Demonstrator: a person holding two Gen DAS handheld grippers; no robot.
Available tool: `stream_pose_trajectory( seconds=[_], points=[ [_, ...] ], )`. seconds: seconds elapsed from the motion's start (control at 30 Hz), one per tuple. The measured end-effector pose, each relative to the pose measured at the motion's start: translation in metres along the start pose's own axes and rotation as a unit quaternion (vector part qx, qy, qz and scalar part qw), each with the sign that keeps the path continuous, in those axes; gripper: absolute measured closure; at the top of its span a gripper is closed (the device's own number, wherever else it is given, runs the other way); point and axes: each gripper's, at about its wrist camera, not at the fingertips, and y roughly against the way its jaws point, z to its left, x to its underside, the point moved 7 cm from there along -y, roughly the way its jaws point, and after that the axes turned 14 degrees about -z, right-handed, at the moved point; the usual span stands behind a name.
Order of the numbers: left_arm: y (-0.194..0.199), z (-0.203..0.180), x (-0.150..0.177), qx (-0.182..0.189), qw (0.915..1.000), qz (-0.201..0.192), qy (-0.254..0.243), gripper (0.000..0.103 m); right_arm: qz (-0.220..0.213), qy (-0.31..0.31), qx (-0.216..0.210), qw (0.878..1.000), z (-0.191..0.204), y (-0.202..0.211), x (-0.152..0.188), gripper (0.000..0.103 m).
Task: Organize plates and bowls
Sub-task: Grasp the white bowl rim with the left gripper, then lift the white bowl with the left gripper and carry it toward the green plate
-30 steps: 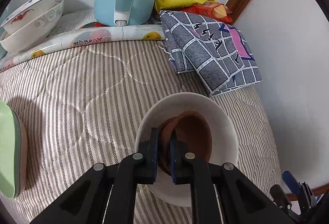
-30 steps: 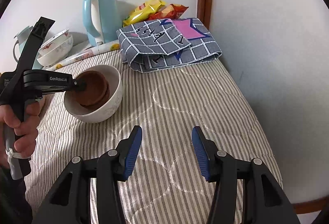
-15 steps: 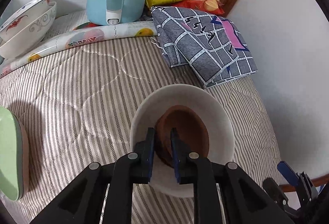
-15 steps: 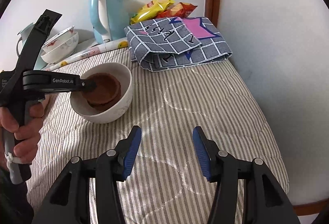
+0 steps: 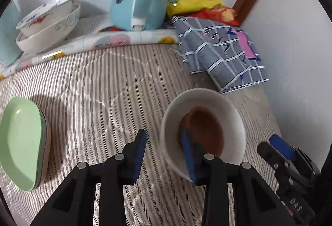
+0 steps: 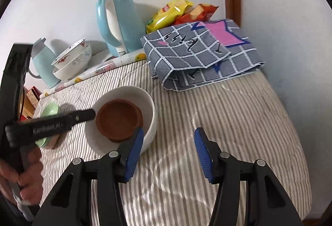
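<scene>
Brown saucers (image 5: 204, 132) nested inside white bowl (image 5: 236, 122) on striped bed (image 5: 93, 91). Left tool (image 5: 164, 151) spread wide, holding nothing, one finger inside bowl, other outside rim. Right tool (image 6: 169, 151) wide open, empty, just beside bowl.

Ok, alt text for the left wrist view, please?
The open left gripper straddles the near rim of a white bowl holding brown saucers on a striped cloth. Green plates lie left.
</scene>
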Motion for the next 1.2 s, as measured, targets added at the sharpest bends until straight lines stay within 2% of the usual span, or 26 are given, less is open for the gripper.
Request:
stream_pose_trajectory(
  seconds=[0.17,0.33,0.53,0.73,0.97,1.1,1.17,1.2],
  points=[
    [-0.013,0.009,0.007,-0.025,0.9995,0.018,0.006,0.069,0.027,0.004,-0.018,0.999,0.012,-0.027,-0.001,0.061],
    [-0.018,0.010,0.009,-0.027,0.9993,0.025,0.004,0.068,0.052,0.049,0.014,0.997,0.018,-0.049,0.004,0.074],
    [-0.031,0.004,0.013,-0.044,0.9978,0.047,-0.015,0.069,0.087,0.063,0.021,0.994,0.020,-0.061,0.010,0.074],
    [-0.040,0.005,0.015,-0.047,0.9978,0.047,-0.007,0.069,0.112,0.068,0.029,0.991,0.018,-0.071,0.013,0.072],
    [-0.045,0.008,0.011,-0.047,0.9982,0.038,-0.004,0.070,0.109,0.063,0.026,0.992,0.016,-0.078,0.015,0.063],
    [-0.046,0.006,0.011,-0.038,0.9987,0.034,-0.004,0.078,0.100,0.056,0.020,0.993,0.014,-0.080,0.015,0.061],
    [-0.046,0.003,0.010,-0.029,0.9990,0.033,-0.004,0.084,0.094,0.049,0.013,0.994,0.014,-0.079,0.015,0.066],
    [-0.046,0.001,0.010,-0.026,0.9991,0.033,-0.003,0.089,0.092,0.042,0.003,0.995,0.016,-0.078,0.015,0.074]
  ],
)
